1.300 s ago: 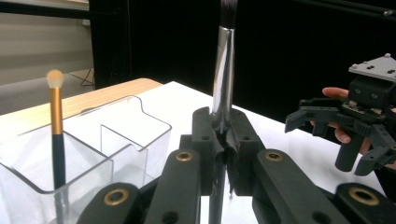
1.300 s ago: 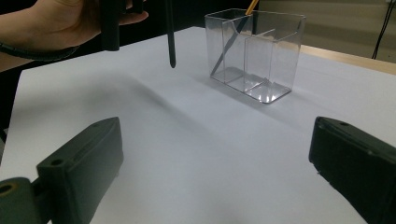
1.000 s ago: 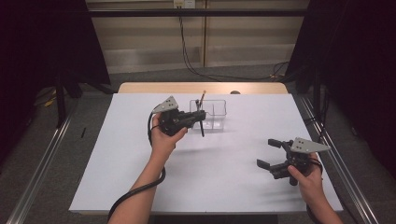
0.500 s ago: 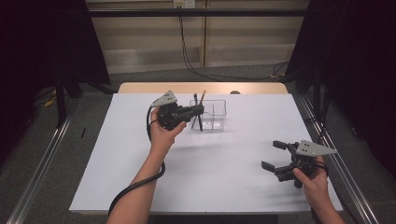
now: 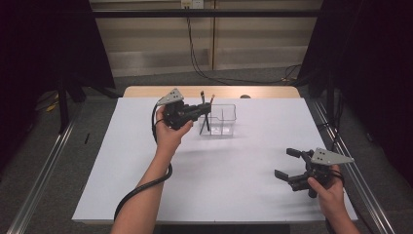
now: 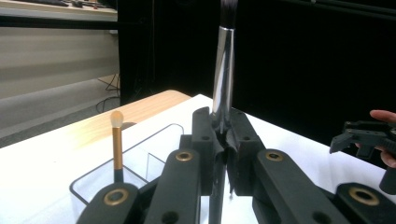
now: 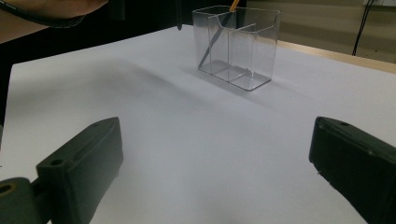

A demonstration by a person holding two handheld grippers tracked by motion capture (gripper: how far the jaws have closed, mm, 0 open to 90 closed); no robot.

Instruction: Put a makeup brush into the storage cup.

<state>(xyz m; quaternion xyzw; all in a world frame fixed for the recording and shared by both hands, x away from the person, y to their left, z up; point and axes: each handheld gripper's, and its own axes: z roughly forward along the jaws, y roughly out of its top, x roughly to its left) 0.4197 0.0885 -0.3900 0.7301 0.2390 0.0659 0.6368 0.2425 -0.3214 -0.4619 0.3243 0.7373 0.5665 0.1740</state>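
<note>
**Brush held over a clear organiser**

The left gripper (image 5: 198, 111) pinches a slim black makeup brush with a silver ferrule (image 6: 223, 74) between its closed jaws, upright, at the left compartment of the clear plastic two-compartment box (image 5: 225, 118). A gold-handled brush with a pale tip (image 6: 116, 140) already stands in that compartment, just beside the held one. The box rests near the far edge of the white table sheet (image 5: 234, 190). The right gripper (image 5: 287, 163) hovers well apart at the near right, jaws spread and holding nothing.
</note>
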